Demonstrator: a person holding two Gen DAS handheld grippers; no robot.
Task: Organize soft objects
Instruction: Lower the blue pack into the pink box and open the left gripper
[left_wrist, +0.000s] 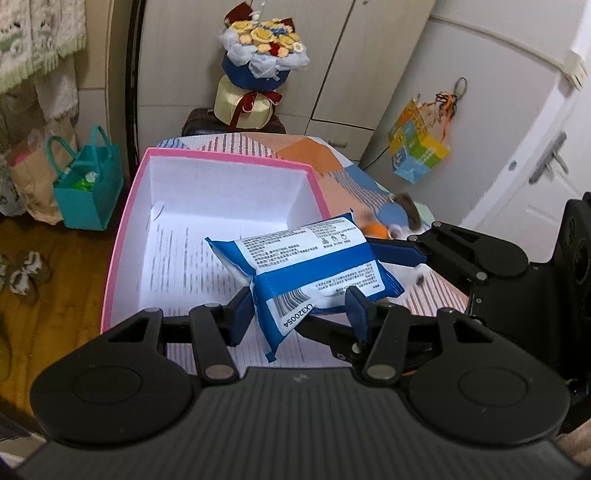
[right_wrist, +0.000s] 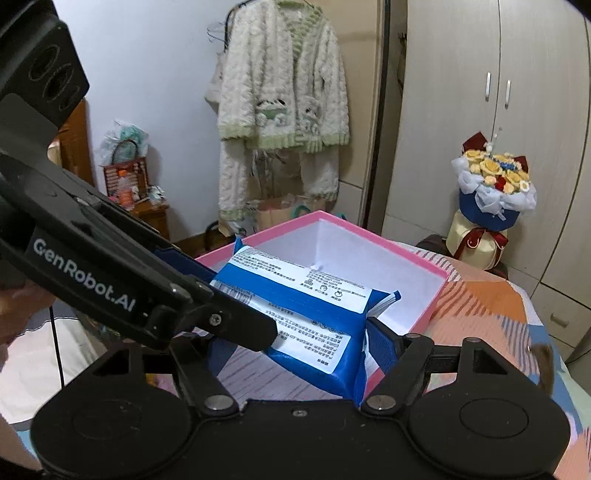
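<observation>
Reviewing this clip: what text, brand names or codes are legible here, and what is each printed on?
"GenRobot.AI": side of the left claw.
"LX32005": beside the barcode on the blue wipes pack, last character unclear.
Fine print on the pack and on the paper in the pink box: too small.

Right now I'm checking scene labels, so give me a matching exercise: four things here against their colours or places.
Things:
1. wipes pack
2. storage box
3. tote bag
4. flower bouquet

Descriptions:
A. teal, standing on the wooden floor
B. pink rim, white inside
C. blue and white, between the hand-held gripper fingers
D. yellow blooms in a blue wrap

Pairs: 1-C, 2-B, 3-A, 4-D
</observation>
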